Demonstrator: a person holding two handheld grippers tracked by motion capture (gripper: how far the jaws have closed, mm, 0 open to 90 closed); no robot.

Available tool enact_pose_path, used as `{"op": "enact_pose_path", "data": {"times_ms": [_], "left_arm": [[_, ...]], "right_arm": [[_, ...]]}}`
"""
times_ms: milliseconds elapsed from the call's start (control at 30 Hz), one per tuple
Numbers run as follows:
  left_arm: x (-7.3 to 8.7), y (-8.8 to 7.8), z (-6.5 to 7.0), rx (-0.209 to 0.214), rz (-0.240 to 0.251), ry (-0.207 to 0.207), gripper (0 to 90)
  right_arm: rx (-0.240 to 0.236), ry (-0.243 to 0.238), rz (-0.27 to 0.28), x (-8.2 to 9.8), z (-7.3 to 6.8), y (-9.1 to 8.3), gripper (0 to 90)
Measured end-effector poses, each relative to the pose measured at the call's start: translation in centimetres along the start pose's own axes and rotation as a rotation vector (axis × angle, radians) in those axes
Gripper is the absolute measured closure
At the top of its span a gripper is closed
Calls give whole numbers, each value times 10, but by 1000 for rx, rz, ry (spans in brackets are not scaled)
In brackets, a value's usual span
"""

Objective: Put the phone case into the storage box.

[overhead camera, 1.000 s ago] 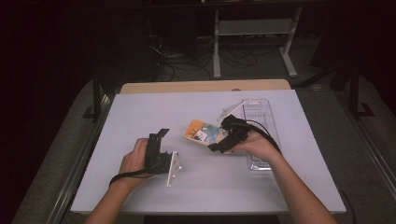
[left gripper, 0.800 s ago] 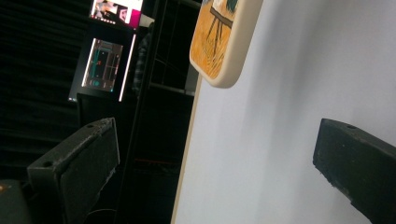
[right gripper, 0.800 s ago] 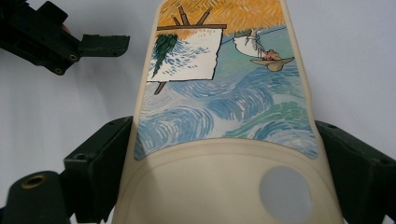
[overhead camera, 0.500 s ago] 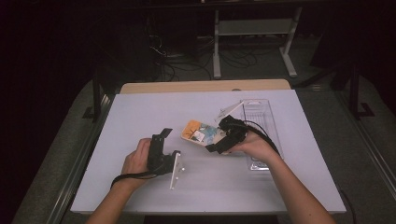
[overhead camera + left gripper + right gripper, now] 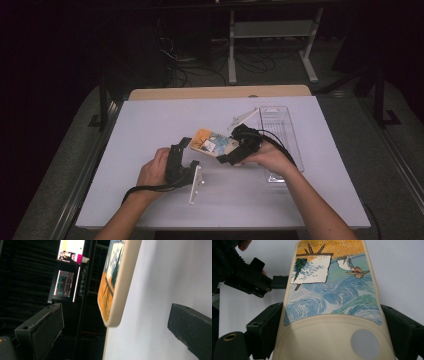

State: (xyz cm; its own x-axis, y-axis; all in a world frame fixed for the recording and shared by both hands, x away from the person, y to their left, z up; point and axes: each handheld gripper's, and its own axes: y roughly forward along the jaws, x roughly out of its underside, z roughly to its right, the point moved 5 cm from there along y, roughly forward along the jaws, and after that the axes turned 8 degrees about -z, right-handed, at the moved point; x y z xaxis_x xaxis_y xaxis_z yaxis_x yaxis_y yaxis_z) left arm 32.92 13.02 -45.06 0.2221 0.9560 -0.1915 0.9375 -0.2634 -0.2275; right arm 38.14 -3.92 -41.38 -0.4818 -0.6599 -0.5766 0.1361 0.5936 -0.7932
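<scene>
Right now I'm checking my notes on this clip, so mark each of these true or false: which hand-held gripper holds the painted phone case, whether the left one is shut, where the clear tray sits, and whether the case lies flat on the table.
1. The right hand-held gripper clamps the cream phone case with a painted blue and orange picture. True.
2. The left hand-held gripper is shut on the case. False: its jaws stand open, the case's end between them, untouched.
3. The clear plastic tray lies at the table's left edge. False: it lies right of the case.
4. The case lies flat on the white table. False: it is held up, tilted.
</scene>
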Motion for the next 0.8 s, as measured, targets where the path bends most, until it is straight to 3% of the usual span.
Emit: {"op": "enact_pose_path", "data": {"times_ms": [267,400,467,800], "left_arm": [[-6,3,3,-27,8,25,0],[-8,2,4,-44,15,40,38],[-8,2,4,-54,19,46,55],[-9,3,4,-81,20,100,162]], "right_arm": [[-22,-12,0,-4,-7,5,107],[-21,-16,0,-5,-9,6,107],[1,-60,-6,-4,-5,7,107],[-3,-55,-5,-4,-6,7,107]]}}
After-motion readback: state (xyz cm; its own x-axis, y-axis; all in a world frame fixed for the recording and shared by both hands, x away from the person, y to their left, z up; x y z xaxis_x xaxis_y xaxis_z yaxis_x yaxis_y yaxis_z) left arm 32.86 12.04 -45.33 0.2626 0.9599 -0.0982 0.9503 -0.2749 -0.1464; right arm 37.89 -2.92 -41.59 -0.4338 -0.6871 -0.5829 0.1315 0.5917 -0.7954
